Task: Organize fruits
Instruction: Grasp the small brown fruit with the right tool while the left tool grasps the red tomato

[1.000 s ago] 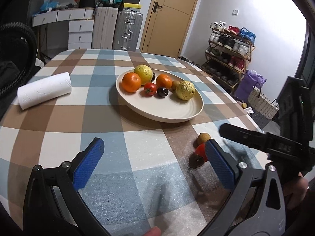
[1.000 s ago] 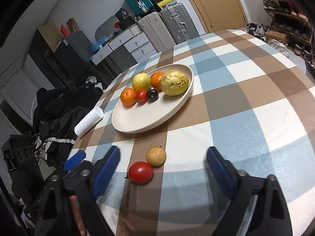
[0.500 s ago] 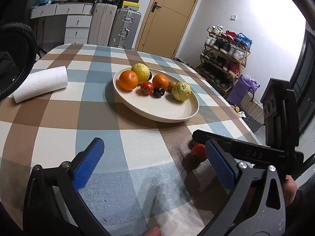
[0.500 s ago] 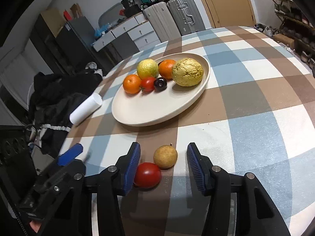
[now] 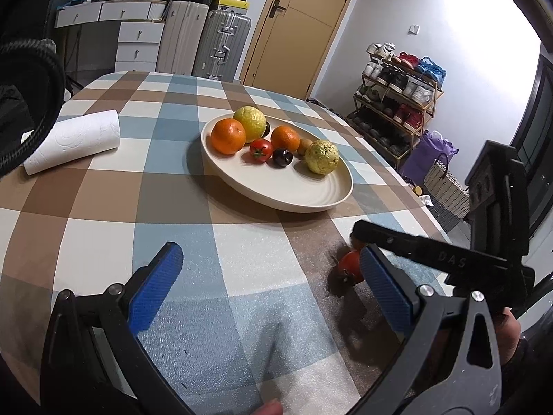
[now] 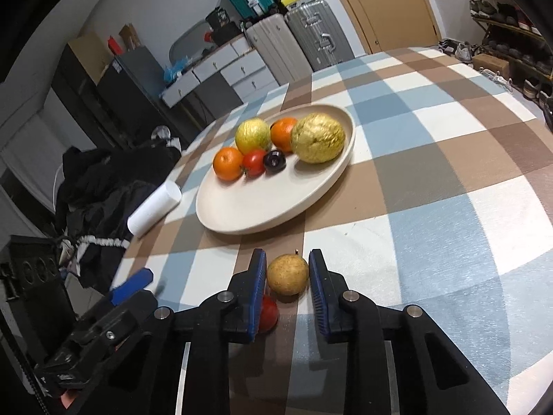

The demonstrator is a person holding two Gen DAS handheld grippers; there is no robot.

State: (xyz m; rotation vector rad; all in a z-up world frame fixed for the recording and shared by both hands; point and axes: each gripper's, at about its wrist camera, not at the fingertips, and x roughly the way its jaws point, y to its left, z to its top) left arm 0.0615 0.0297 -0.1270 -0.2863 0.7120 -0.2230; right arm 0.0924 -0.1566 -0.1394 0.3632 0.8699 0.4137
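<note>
Two fruits left off the plate (image 6: 242,221): a brown pear-like fruit (image 6: 287,274) and a red tomato (image 6: 268,313), both low on the checked tabletop (image 6: 432,180), just short of the rim. Right tongs (image 6: 287,269) narrowed around the brown fruit, blue pads (image 6: 257,287) flanking it on either side, contact on neither side certain from the right wrist view, so not yet a sure clamp. Red tomato tucked just behind the left-hand pad, near enough to be nudged and sent rolling toward the table edge if the pads shift sideways. Round, smooth skin likely to squirt forward out of a shallow pinch near the tips. Left tongs (image 5: 269,290) spread wide and holding nothing, hovering over bare cloth, close beside the right tool and at some risk of bumping it. On the plate, two oranges, two yellow-green fruits, a tomato (image 5: 260,149) and a dark plum (image 5: 282,157) crowded at the far side; a careless drop likely to knock them loose. Paper towel roll (image 5: 74,140) well apart.
</note>
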